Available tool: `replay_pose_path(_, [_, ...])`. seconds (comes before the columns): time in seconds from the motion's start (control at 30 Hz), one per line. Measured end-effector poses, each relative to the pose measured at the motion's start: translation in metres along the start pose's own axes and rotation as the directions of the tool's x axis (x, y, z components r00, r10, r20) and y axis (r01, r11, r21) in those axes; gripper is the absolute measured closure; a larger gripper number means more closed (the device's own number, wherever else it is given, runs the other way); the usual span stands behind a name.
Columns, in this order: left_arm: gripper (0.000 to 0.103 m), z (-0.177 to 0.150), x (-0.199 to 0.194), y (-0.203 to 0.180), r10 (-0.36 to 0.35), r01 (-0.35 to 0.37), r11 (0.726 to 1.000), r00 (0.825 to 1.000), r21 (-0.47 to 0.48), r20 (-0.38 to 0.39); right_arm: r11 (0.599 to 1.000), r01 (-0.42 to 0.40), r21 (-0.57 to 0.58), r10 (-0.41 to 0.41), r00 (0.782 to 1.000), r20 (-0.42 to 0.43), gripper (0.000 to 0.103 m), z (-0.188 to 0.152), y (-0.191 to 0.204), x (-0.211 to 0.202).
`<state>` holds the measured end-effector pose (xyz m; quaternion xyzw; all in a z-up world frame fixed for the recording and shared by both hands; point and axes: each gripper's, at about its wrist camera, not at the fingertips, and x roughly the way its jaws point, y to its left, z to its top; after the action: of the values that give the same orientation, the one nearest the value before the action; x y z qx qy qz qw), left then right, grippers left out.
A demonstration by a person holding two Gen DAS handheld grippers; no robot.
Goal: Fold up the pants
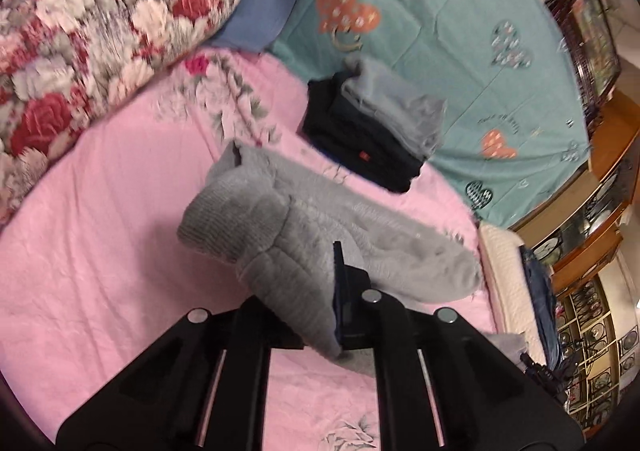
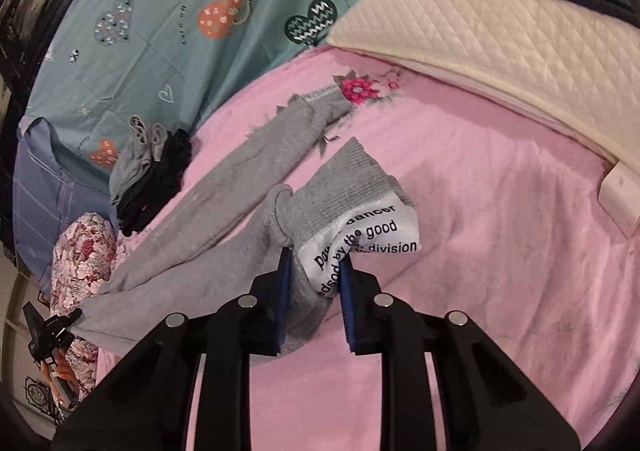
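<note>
Grey knit pants (image 1: 304, 227) lie stretched over the pink bedsheet (image 1: 104, 219). My left gripper (image 1: 316, 315) is shut on one end of the pants, held just above the sheet. In the right wrist view the pants (image 2: 224, 219) run from the far left to my right gripper (image 2: 316, 275), which is shut on the ribbed waistband end with its white printed label (image 2: 360, 243). The left gripper (image 2: 48, 331) shows at the far left of that view, holding the other end. The pants hang taut between the two grippers.
A stack of folded grey and black clothes (image 1: 372, 123) sits at the edge of a teal quilt (image 1: 460, 31). A floral pillow (image 1: 92, 35) lies far left. A cream quilted pad (image 2: 500, 51) borders the sheet. Wooden shelves (image 1: 592, 235) stand beyond the bed.
</note>
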<state>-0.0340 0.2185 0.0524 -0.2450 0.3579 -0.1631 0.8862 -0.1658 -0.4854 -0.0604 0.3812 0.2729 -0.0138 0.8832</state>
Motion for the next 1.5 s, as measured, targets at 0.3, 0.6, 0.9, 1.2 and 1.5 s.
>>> replay_pose_path(0.3, [0.073,-0.076,0.017,0.061,0.231,-0.215,0.972,0.948,0.098,-0.217,0.981,0.152,-0.118,-0.176,0.957,-0.231,0.076,-0.055,-0.011,0.003])
replay_pose_path(0.6, [0.017,-0.04,-0.044,0.062,0.351,-0.349,0.931,0.936,0.109,-0.004,0.978,0.13,-0.165,-0.155,0.976,-0.153,0.046,0.009,0.021,-0.001])
replay_pose_path(0.9, [0.009,0.001,0.036,0.041,0.422,-0.421,0.906,0.906,0.043,-0.036,0.994,0.071,-0.079,-0.086,0.976,-0.2,0.039,0.093,0.017,0.101])
replay_pose_path(1.2, [0.009,0.044,0.105,0.047,0.457,-0.459,0.888,0.886,-0.018,-0.077,0.995,0.01,0.104,0.011,0.98,-0.2,0.037,0.112,0.0,0.236])
replay_pose_path(1.5, [0.009,0.054,0.144,0.043,0.384,-0.385,0.923,0.913,0.017,-0.136,0.991,-0.061,-0.121,0.045,0.99,-0.134,0.095,0.13,0.051,0.203])
